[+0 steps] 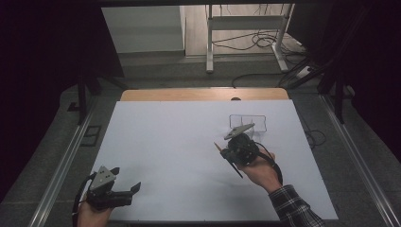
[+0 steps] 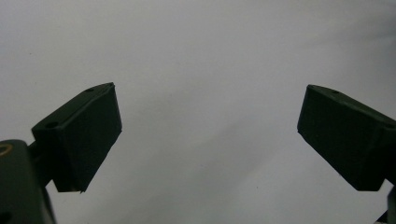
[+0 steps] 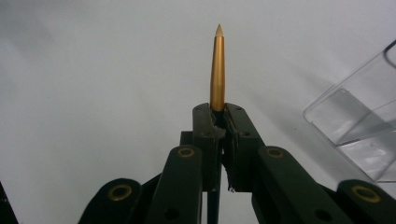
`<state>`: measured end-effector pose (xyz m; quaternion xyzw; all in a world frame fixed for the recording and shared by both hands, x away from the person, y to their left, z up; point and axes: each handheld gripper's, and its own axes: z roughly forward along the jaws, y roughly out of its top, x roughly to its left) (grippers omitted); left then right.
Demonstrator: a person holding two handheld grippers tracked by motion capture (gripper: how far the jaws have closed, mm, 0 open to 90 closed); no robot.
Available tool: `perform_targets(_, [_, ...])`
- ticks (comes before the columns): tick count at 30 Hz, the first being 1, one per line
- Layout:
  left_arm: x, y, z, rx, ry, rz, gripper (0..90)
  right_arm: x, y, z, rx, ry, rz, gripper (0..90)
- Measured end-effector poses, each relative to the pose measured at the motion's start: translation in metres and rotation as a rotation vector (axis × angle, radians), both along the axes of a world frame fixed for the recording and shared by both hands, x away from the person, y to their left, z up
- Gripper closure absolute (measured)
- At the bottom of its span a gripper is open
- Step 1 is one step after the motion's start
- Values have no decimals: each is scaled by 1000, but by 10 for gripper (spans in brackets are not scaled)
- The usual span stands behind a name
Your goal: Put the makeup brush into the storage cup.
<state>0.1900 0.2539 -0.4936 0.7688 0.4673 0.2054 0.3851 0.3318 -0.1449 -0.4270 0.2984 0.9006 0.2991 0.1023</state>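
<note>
**Right gripper pinching a pen**

I am seeing my right gripper (image 3: pixel 218 122) pressing its jaws on a slim gold, pointed pen (image 3: pixel 217 70), just beside the clear plastic compartment tray (image 1: pixel 248 122) toward the white table's (image 1: pixel 165 142) far right. My left gripper (image 2: pixel 208 135) is idling, jaws spread, near the front left corner.

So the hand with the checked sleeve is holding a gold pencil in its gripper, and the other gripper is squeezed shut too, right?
Not quite. The left gripper isn't shut: the left gripper view shows its jaws spread wide apart with nothing between them, just the white table beyond. The rest is right: the right gripper, in the hand with the checked sleeve, is clamped on the gold pencil.
</note>
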Motion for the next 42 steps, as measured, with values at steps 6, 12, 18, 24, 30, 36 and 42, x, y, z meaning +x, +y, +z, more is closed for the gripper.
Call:
perform_targets(6, [0, 0, 0, -1, -1, 1, 70, 2, -4, 8, 14, -18, -14, 834])
perform_targets(12, [0, 0, 0, -3, -3, 2, 70, 4, -7, 15, 29, -33, -25, 834])
perform_targets(18, [0, 1, 0, -3, -2, 3, 70, 8, -11, 22, 45, -45, -37, 834])
perform_targets(24, [0, 1, 0, -4, -3, 3, 70, 11, -15, 29, 61, -56, -52, 834])
perform_targets(30, [0, 1, 0, -3, -3, 4, 70, 14, -18, 36, 77, -70, -61, 834])
perform_targets(36, [0, 1, 0, -5, -4, 6, 70, 18, -21, 41, 89, -85, -75, 834])
perform_targets(42, [0, 1, 0, -5, -5, 7, 69, 23, -24, 45, 100, -100, -89, 834])
